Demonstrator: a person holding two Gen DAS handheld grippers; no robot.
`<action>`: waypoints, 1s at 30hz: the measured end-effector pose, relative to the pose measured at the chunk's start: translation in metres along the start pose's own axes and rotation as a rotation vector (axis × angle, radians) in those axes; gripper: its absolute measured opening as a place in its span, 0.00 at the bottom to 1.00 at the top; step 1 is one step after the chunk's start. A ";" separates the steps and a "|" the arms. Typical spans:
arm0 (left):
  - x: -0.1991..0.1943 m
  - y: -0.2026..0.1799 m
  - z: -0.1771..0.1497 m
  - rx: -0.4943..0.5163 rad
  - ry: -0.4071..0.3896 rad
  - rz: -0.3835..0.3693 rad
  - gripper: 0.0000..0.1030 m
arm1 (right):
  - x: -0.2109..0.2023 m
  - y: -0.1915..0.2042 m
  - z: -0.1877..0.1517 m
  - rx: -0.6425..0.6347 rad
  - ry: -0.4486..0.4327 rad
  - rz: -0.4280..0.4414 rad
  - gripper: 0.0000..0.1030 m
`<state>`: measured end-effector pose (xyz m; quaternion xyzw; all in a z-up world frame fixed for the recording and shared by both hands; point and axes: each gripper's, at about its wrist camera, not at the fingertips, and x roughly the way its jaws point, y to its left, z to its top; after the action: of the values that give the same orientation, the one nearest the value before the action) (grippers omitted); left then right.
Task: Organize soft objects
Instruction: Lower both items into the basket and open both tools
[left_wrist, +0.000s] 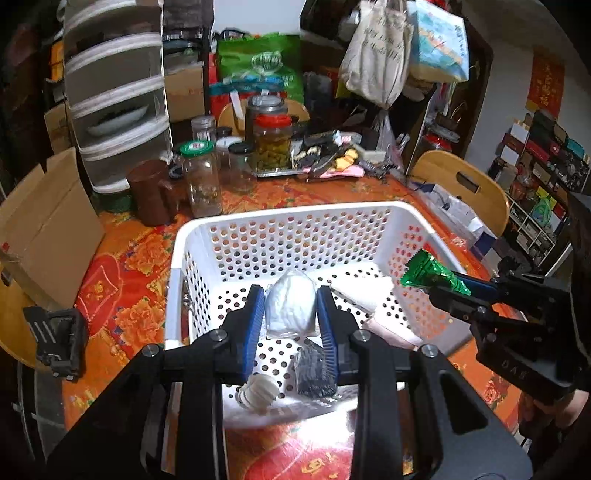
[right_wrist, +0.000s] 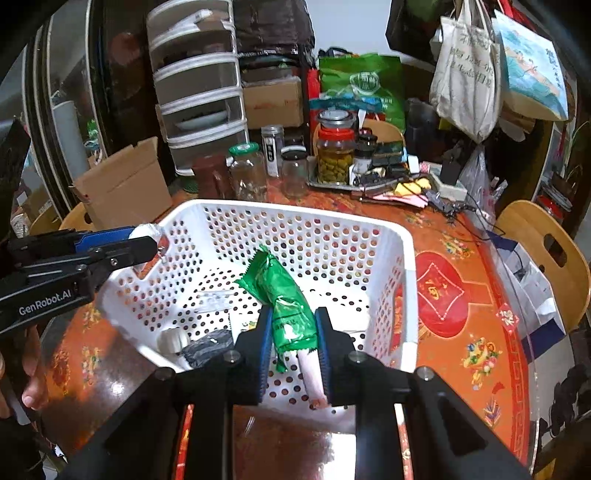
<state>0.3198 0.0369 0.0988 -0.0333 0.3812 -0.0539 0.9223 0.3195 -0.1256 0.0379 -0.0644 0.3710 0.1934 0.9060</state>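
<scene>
White "GenRobot.AI" lettering — left gripper (right_wrist: 147, 240) side; green packet (right_wrist: 288, 299) print illegible.

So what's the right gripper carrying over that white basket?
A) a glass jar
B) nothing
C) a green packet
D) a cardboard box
C: the right gripper is shut on a green packet, held above the white basket.

A table (right_wrist: 461, 258) covered in an orange-red flowered cloth is seen carrying a white perforated basket (right_wrist: 410, 295) at its middle, while glass jars (right_wrist: 247, 173), a metal tray (right_wrist: 332, 184) and a cardboard box (left_wrist: 48, 229) are being borne along its far and left edges.
</scene>
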 end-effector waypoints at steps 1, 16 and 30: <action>0.006 0.000 0.000 -0.002 0.011 0.001 0.26 | 0.007 -0.001 0.002 0.003 0.013 -0.004 0.20; 0.099 0.010 0.007 -0.045 0.177 0.020 0.26 | 0.076 -0.024 0.012 0.049 0.143 -0.022 0.20; 0.090 0.011 0.005 -0.059 0.133 0.014 0.88 | 0.069 -0.017 0.015 0.042 0.104 -0.001 0.55</action>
<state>0.3876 0.0369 0.0383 -0.0541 0.4431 -0.0382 0.8940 0.3811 -0.1167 0.0003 -0.0556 0.4214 0.1817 0.8867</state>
